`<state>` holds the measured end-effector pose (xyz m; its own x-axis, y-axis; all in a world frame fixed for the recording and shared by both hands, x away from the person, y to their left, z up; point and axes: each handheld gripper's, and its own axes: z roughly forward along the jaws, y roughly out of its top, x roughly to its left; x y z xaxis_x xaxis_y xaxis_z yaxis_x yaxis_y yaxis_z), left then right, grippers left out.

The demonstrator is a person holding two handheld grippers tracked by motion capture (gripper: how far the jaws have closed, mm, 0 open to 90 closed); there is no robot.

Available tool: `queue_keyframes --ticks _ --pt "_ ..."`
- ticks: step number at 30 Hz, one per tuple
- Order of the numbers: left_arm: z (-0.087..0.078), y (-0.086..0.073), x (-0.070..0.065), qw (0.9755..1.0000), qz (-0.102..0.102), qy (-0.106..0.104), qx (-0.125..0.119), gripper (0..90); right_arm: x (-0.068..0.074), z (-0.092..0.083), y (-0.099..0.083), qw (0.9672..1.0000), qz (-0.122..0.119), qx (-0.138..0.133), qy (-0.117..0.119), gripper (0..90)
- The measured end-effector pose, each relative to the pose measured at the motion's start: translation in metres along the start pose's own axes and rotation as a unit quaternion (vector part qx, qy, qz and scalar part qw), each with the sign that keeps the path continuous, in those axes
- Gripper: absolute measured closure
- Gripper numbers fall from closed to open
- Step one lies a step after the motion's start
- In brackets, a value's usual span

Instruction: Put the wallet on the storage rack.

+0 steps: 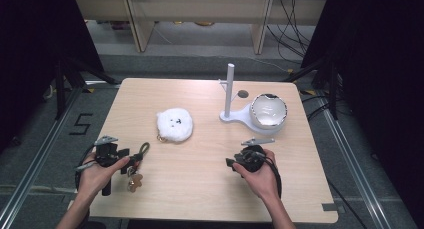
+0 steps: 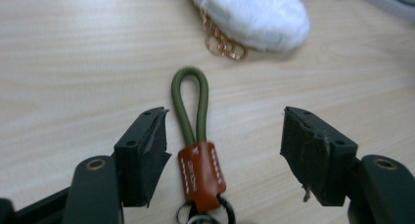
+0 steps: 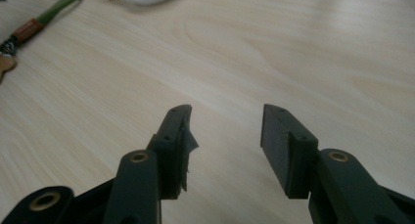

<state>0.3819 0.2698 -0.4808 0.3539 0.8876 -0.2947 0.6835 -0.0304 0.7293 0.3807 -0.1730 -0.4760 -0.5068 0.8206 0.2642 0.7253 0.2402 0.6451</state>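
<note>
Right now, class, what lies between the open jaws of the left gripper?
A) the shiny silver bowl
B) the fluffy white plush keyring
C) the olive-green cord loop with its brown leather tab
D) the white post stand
C: the olive-green cord loop with its brown leather tab lies on the table between the left gripper jaws, untouched.

Two keychains (image 1: 136,165), one stand (image 1: 235,114), one bowl (image 1: 268,110)

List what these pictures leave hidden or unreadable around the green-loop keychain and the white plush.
- keychain: rings below its leather tab cut off by the left gripper view's bottom edge.
- Stamp on that tab: too small to read.
- white plush: top cut off by that view's upper edge.
- left gripper: jaw tips too small in the high view.
</note>
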Motion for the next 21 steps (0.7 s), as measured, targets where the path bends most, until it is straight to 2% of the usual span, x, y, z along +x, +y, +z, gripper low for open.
queue_keyframes --ticks 1,2,3,4,5,6,7,8,9,12,15,17,18,19,20,21 --pt "0.001 0.004 -0.001 1.0 0.004 -0.001 -0.008 33.1 0.0 -0.002 -0.005 0.9999 0.014 -0.004 -0.007 54.5" --pt "0.002 0.006 -0.001 0.9999 0.002 -0.004 -0.014 33.1 -0.004 -0.005 -0.009 0.9999 -0.003 -0.007 -0.012 54.1" --pt "0.004 0.009 -0.002 0.9998 0.001 -0.005 -0.018 33.2 -0.005 -0.007 -0.011 0.9999 0.004 -0.003 -0.015 53.9" --pt "0.004 0.009 -0.002 0.9998 0.001 -0.005 -0.018 33.3 -0.009 -0.008 -0.013 0.9997 -0.004 -0.013 -0.019 53.8" --pt "0.005 0.012 -0.001 0.9999 0.002 -0.007 -0.013 33.5 -0.01 -0.01 -0.015 0.9996 0.005 -0.01 -0.024 53.6" --pt "0.008 0.015 -0.002 0.9997 -0.001 -0.01 -0.022 33.5 -0.01 -0.01 -0.015 0.9996 0.005 -0.01 -0.024 53.6" --pt "0.011 0.02 -0.002 0.9996 -0.006 -0.019 -0.019 33.7 -0.014 -0.012 -0.019 0.9994 0.004 -0.009 -0.034 53.5" --pt "0.014 0.023 -0.002 0.9995 -0.007 -0.021 -0.021 33.9 -0.018 -0.011 -0.021 0.9993 -0.002 -0.017 -0.032 53.5" --pt "0.015 0.025 -0.002 0.9995 -0.005 -0.023 -0.02 34.1 -0.018 -0.012 -0.023 0.9989 0.008 -0.01 -0.045 53.6" --pt "0.023 0.032 -0.003 0.9993 -0.01 -0.031 -0.019 34.4 -0.02 -0.014 -0.026 0.9991 0.008 -0.011 -0.041 53.7" --pt "0.034 0.048 -0.006 0.9995 0.003 -0.032 -0.005 35.0 -0.025 -0.019 -0.03 0.9985 0.014 -0.013 -0.051 53.9" --pt "0.037 0.052 -0.007 0.9995 0.003 -0.032 -0.004 35.3 -0.025 -0.019 -0.031 0.9985 0.015 -0.009 -0.052 53.9" --pt "0.04 0.056 -0.006 0.9994 0.01 -0.032 0.009 35.3 -0.027 -0.019 -0.031 0.9983 0.007 -0.014 -0.055 53.9" --pt "0.047 0.063 -0.006 0.9993 0.001 -0.034 0.012 35.8 -0.025 -0.023 -0.031 0.9981 0.023 -0.01 -0.057 53.9" --pt "0.047 0.063 -0.006 0.9993 0.001 -0.034 0.012 36.0 -0.025 -0.023 -0.031 0.9981 0.023 -0.01 -0.057 53.9" --pt "0.053 0.068 -0.005 0.999 -0.001 -0.038 0.024 36.2 -0.026 -0.024 -0.03 0.9981 0.022 -0.013 -0.055 53.9"
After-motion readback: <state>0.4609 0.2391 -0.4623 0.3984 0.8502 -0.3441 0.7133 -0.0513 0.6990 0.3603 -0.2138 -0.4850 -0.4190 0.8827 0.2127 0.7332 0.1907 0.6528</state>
